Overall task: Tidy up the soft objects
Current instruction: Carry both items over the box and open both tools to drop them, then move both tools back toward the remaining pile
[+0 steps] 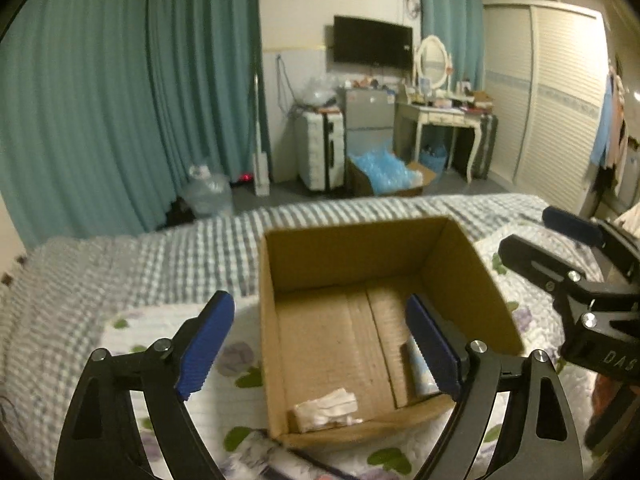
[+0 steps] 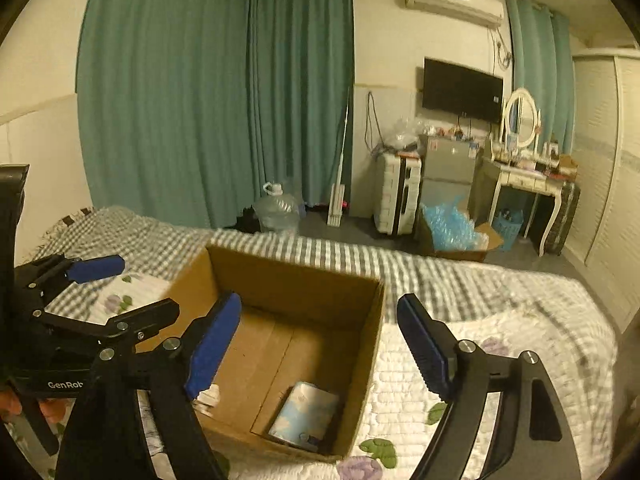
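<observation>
Left hand-held gripper point(image 1: 320, 344): jaws spread wide, empty; it hovers over the near left edge of the box, likely ready for the next pick.
Box point(image 1: 344, 252): open cardboard box on the bed point(image 1: 120, 256), top facing up for drop-in loading.
Box contents: white cloth point(image 1: 326, 404) at the near left; tissue pack point(image 2: 306, 414) at the near right.
Right hand-held gripper point(image 2: 320, 348): jaws spread wide, empty, above the box's right wall.
Loose item: a patterned object point(image 1: 256, 458) lies on the bed just in front of the box; type unclear.

The cardboard box point(image 1: 448, 264) is matt brown with a rough corrugated floor. The quilt point(image 2: 420, 392) is puckered printed cloth. The pack of tissues point(image 2: 306, 414) wears glossy plastic wrap. The ribbed blue fingers point(image 1: 208, 344) look rubbery on matt black plastic frames with shiny metal screws.
</observation>
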A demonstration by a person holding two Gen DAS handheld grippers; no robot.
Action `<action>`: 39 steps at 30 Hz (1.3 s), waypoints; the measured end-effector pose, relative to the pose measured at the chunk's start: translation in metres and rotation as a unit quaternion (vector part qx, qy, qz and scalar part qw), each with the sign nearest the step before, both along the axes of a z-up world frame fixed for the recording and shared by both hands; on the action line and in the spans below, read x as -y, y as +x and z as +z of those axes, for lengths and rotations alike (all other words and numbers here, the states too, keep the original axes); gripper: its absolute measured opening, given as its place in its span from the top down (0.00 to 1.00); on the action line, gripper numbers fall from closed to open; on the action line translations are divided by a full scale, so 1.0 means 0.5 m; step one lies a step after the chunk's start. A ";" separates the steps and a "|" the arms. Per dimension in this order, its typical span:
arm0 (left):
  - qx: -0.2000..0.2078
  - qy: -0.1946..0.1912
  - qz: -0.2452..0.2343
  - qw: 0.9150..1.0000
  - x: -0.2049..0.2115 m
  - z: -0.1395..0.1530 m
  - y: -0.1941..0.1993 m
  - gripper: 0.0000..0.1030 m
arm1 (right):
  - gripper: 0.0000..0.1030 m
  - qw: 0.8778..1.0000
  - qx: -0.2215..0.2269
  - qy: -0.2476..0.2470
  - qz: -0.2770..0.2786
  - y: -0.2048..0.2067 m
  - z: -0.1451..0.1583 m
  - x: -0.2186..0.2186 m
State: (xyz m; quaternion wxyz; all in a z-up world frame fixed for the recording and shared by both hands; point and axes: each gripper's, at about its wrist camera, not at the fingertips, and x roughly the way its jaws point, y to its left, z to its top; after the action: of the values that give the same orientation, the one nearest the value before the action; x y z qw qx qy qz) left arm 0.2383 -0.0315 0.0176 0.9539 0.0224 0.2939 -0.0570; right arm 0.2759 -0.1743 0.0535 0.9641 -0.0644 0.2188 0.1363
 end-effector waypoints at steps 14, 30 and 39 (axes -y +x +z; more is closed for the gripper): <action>0.098 -0.008 -0.003 0.995 -0.043 0.232 -0.259 0.00 | 0.00 0.998 0.065 -0.009 0.018 -0.272 0.258 0.008; 0.088 0.014 -0.010 0.996 -0.043 0.179 -0.417 0.00 | 0.00 0.997 0.029 -0.058 0.033 -0.429 0.178 -0.008; 0.005 -0.041 0.057 0.998 -0.085 -0.006 -0.370 0.00 | 0.00 0.993 -0.061 -0.100 0.031 -0.381 -0.030 -0.018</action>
State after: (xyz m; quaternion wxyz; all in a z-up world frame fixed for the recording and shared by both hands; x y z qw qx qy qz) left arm 0.0535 0.0112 0.0144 0.9571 -0.0329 0.2875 -0.0141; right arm 0.0854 -0.1652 0.0388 0.9328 -0.1587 0.2880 0.1475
